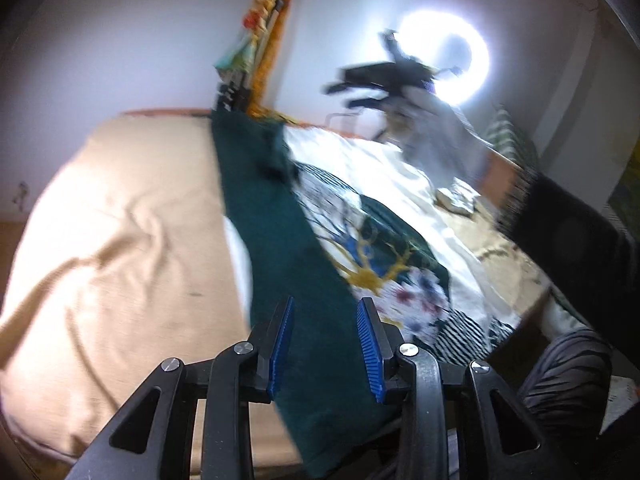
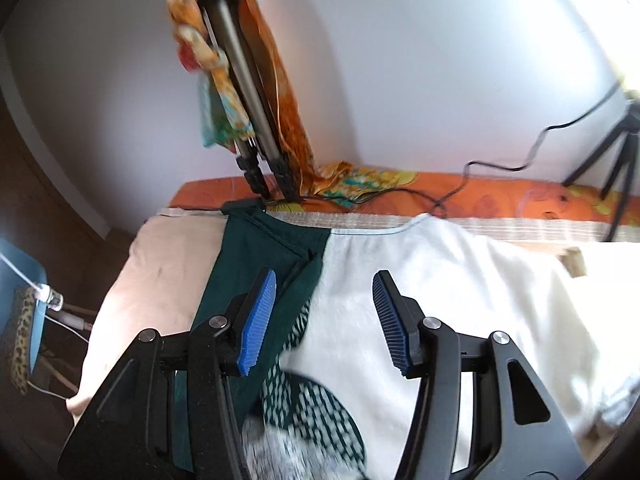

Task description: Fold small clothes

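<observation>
A small white shirt (image 1: pixel 404 184) with a dark green side panel (image 1: pixel 280 232) and a printed tree-and-flower pattern lies spread on a beige cloth. My left gripper (image 1: pixel 326 312) is open and empty, just above the green panel near the shirt's lower part. My right gripper (image 2: pixel 324 280) is open and empty above the shirt's upper part, where green panel (image 2: pixel 256 248) meets white fabric (image 2: pixel 440 272). It also shows blurred in the left wrist view (image 1: pixel 360 84), raised above the far end of the shirt.
The beige cloth (image 1: pixel 120 240) covers the surface. A tripod draped with orange patterned fabric (image 2: pixel 248 92) stands at the far edge. A ring light (image 1: pixel 448 56) shines behind. An orange patterned sheet (image 2: pixel 480 200) with a black cable runs along the wall. A blue chair (image 2: pixel 20 288) stands left.
</observation>
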